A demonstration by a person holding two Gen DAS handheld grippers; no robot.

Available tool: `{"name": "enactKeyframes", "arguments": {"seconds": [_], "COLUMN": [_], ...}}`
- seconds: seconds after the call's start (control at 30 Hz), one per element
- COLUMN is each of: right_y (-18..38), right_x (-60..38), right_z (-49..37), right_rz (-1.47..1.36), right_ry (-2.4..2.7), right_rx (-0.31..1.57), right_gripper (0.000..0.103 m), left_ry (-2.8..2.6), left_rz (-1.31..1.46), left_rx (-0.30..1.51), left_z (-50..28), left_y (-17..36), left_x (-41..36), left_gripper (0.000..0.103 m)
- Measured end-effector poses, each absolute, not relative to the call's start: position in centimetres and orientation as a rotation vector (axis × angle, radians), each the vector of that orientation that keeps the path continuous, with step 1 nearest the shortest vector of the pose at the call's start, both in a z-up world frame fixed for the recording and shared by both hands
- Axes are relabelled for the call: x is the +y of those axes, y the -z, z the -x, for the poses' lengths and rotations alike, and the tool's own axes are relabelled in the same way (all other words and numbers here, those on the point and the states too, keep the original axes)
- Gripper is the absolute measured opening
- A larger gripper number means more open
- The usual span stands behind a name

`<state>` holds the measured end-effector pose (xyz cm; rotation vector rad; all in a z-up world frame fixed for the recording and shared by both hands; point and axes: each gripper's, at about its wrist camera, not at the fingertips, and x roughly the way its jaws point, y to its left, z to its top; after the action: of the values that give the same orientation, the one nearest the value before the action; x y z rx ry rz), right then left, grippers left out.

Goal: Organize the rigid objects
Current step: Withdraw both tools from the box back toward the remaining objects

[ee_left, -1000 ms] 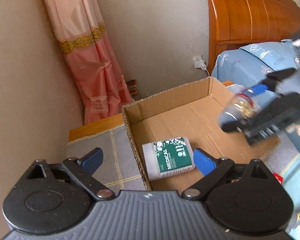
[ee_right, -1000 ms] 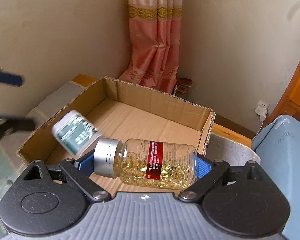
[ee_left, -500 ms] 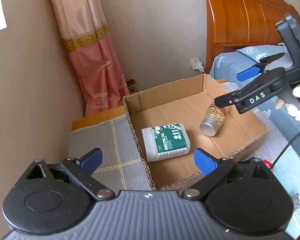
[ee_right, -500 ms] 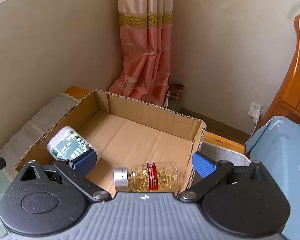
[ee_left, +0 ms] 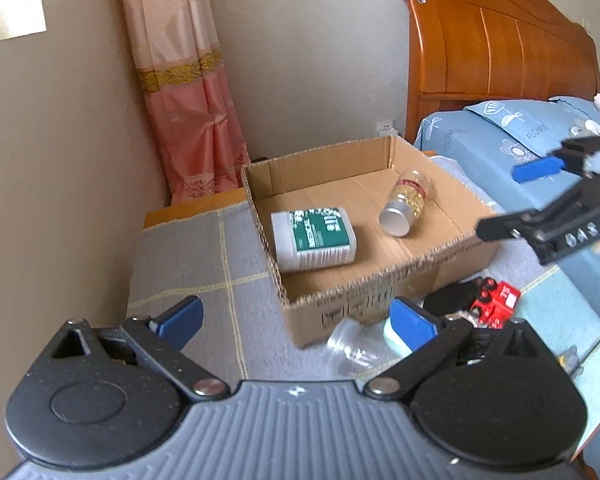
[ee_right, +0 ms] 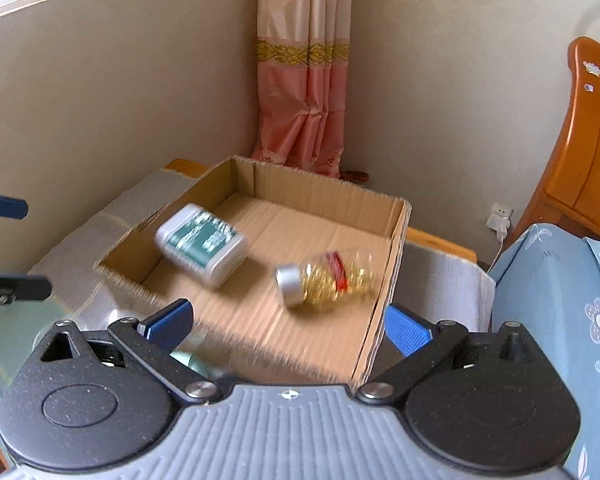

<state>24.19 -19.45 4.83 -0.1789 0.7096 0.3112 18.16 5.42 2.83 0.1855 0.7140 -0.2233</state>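
From the left wrist camera, the left tongs (ee_left: 296, 318) stand spread wide with nothing between the blue pads, hovering above a grey checked cloth (ee_left: 204, 248) that covers the surface. An open cardboard box (ee_left: 364, 300) sits on that cloth. Inside it, a white bottle with a green label (ee_left: 314, 238) lies on its side near the left wall, and a clear jar of yellow capsules (ee_left: 406, 204) with a silver cap lies tilted toward the right wall, apart from the bottle. Just in front of the box, outside it, lie a clear plastic cup (ee_left: 350, 346) on its side and a red toy truck (ee_left: 496, 300). The right tongs (ee_left: 540, 192) show at the right edge, released and empty, over a blue bed cover (ee_left: 480, 136).

From the right wrist camera, the right tongs (ee_right: 288, 320) are parted and grip nothing, held above the near edge of the box (ee_right: 396, 240). The bottle (ee_right: 202, 244) and the capsule jar (ee_right: 326, 280) both rest on the box floor, blurred. A pink curtain (ee_right: 304, 100) hangs in the corner behind.
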Motion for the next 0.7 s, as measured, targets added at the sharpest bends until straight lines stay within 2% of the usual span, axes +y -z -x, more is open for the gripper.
{"name": "enactKeyframes", "arguments": {"seconds": [0.43, 0.7], "right_y": [1.7, 6.1], "right_x": [-19.3, -19.2], "right_z": [-13.5, -10.7], "right_rz": [0.108, 0.074], "right_ry": [-0.183, -0.084], "right_rx": [0.730, 0.780], "right_gripper": [0.103, 0.103], "left_ry": [0.252, 0.259], "left_rz": [-0.168, -0.179], "left_rx": [0.673, 0.662], "left_z": [-12.6, -10.6], "left_y": [1.3, 2.4], "left_x": [4.6, 4.5], "left_gripper": [0.101, 0.101]}}
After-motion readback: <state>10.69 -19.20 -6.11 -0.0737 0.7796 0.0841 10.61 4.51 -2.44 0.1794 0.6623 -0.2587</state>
